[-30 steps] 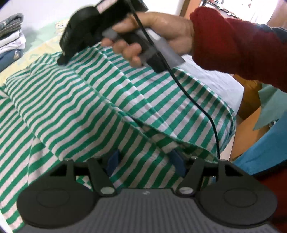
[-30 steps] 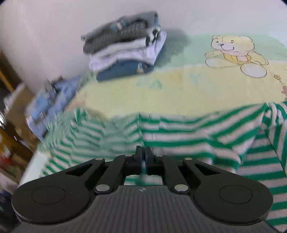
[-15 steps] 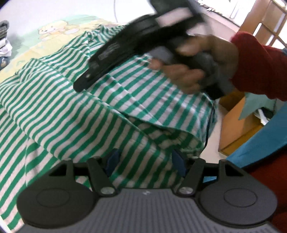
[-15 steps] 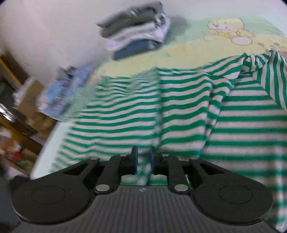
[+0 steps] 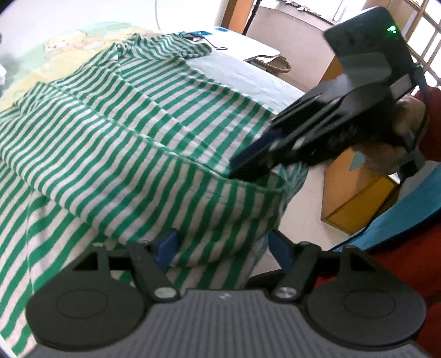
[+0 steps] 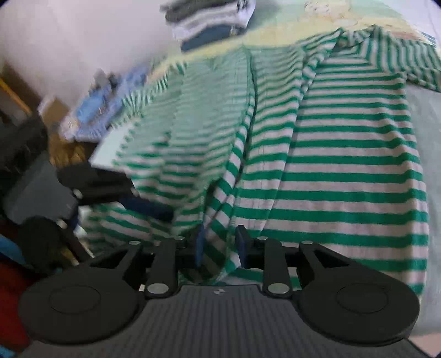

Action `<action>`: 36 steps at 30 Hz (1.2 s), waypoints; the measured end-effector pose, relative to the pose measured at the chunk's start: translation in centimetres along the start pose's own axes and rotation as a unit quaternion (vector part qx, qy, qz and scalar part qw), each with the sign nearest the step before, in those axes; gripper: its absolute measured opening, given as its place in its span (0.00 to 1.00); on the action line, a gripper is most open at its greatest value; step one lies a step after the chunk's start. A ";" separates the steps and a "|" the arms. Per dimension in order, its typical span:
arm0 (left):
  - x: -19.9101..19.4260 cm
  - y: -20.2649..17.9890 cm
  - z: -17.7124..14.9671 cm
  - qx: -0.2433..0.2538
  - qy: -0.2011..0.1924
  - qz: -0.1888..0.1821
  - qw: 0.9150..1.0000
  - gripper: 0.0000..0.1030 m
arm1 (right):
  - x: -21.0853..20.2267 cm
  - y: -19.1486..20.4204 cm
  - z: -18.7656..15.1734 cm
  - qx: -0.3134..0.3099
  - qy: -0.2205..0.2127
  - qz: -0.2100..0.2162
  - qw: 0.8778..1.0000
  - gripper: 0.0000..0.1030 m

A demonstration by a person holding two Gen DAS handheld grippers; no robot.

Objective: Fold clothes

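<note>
Since a second ago the right claw [image 6: 219,245] has swept from the shirt's far edge to its near hem, jaws opening with loose cloth between them. On the bed [image 5: 248,74] the green-striped shirt [image 6: 344,165] has one side folded over its middle; further folds remain. A folded pile [image 6: 209,24] sits beyond. Left claw [image 5: 223,247] spreads wider, hem cloth bunched between its pads. Motion blur hides the shirt's left part.

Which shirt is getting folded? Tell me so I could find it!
Look at the bed with the yellow teddy-bear sheet. Spread across most of it lies the striped shirt. It is the only green-and-white striped thing; the folded pile behind it is grey, white and blue.
</note>
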State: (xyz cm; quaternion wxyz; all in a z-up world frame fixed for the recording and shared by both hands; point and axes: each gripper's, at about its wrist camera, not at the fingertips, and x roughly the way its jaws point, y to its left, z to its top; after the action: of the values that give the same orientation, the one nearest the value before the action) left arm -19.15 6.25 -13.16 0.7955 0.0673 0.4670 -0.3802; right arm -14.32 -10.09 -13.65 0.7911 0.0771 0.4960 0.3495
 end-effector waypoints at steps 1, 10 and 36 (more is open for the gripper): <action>-0.4 -0.1 0.0 -0.004 -0.004 0.003 1.000 0.70 | -0.8 -0.2 0.1 0.010 -0.009 -0.011 1.000 0.27; -0.4 -2.7 0.8 -0.016 -0.010 0.025 1.000 0.71 | 1.0 0.3 -1.2 -0.054 0.018 -0.049 0.997 0.14; -0.6 -4.6 2.2 -0.040 -0.037 0.087 0.995 0.77 | 1.5 -0.5 -0.3 -0.031 0.048 0.081 0.995 0.29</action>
State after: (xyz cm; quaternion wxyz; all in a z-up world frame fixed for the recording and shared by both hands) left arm -20.89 2.32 -10.26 0.8444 0.0618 0.4445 -0.2926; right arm -13.92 -9.54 -15.15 0.7374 0.0756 0.5149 0.4306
